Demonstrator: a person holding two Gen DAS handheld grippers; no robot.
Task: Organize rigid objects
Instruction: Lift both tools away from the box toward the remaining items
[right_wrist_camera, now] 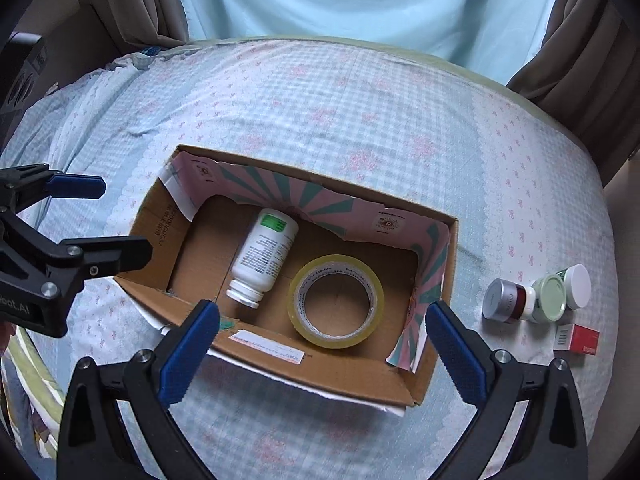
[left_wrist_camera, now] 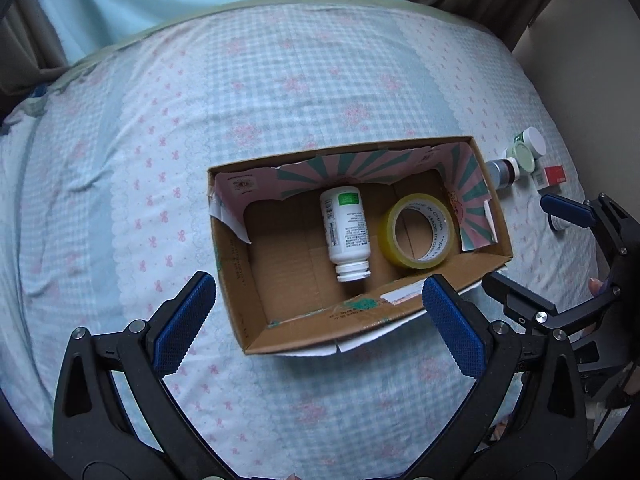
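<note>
left gripper (left_wrist_camera: 320, 308): jaws wide apart, nothing held, above box
right gripper (right_wrist_camera: 322, 340): wide apart, empty
cardboard box (left_wrist_camera: 240, 304): on bedsheet (left_wrist_camera: 280, 80)
inside box: white pill bottle (left_wrist_camera: 346, 228) lying flat, tape roll (left_wrist_camera: 416, 232) beside it
right of box: small jars (right_wrist_camera: 536, 298), red carton (right_wrist_camera: 578, 339)

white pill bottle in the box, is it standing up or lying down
Lying down. The white pill bottle rests on its side on the floor of the cardboard box, cap toward the near wall, beside the tape roll.

Your left gripper (left_wrist_camera: 320, 312) hung wide open above the cardboard box (left_wrist_camera: 240, 280) holding a white bottle (left_wrist_camera: 346, 232) and tape roll (left_wrist_camera: 416, 232).
</note>
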